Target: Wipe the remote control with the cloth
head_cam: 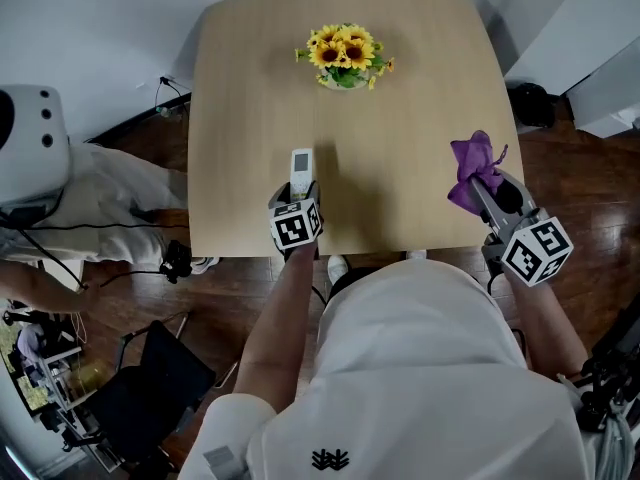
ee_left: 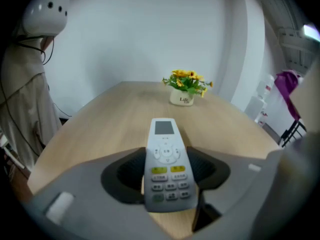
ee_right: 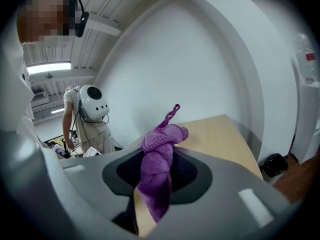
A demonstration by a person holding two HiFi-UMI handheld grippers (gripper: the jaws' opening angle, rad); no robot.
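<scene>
In the head view our left gripper [head_cam: 300, 192] clamps the remote [head_cam: 301, 165] by its near end, the long axis running straight ahead of the jaws over the table [head_cam: 400, 118], while our right gripper [head_cam: 480, 190] holds the purple cloth [head_cam: 474, 161] well apart to its right. The left gripper view shows both pads pressed on the button end, buttons up, screen end free ahead. In the right gripper view the jaws pinch the twisted cloth with no remote in sight, so we judge the cloth must cross leftward.
</scene>
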